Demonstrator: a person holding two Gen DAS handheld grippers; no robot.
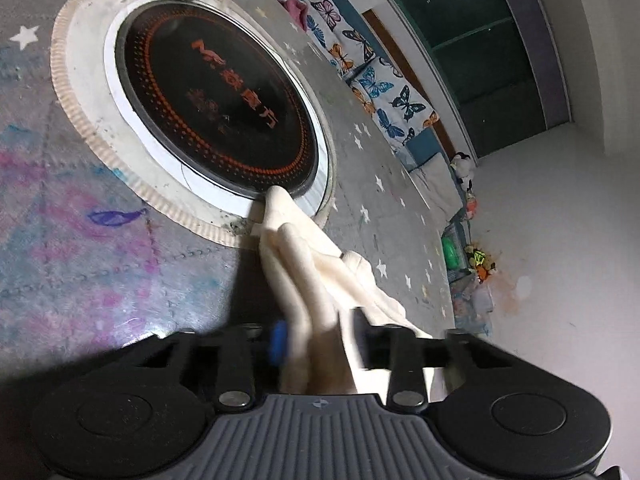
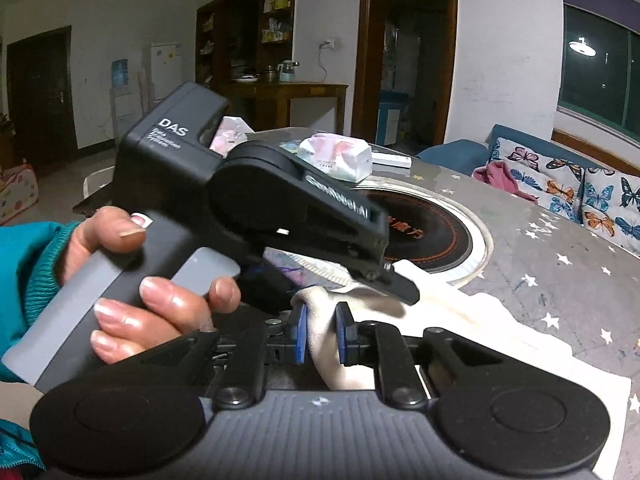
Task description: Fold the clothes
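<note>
1. The left gripper (image 1: 316, 344) pinches a bunched fold of the cream garment (image 1: 304, 264), which trails ahead of it to the round black cooktop (image 1: 216, 108).
2. The right gripper (image 2: 322, 334) has its blue pads (image 2: 301, 332) pressed on another fold of the garment, apparently clamped.
3. The rest of the garment lies on the bench (image 2: 560, 264), right of the right gripper.

Your left wrist view looks steeply down, close over the table (image 1: 80, 240), your right looks level across it; both share the round cooktop (image 1: 216, 112) and butterfly cushions (image 2: 560, 184).
</note>
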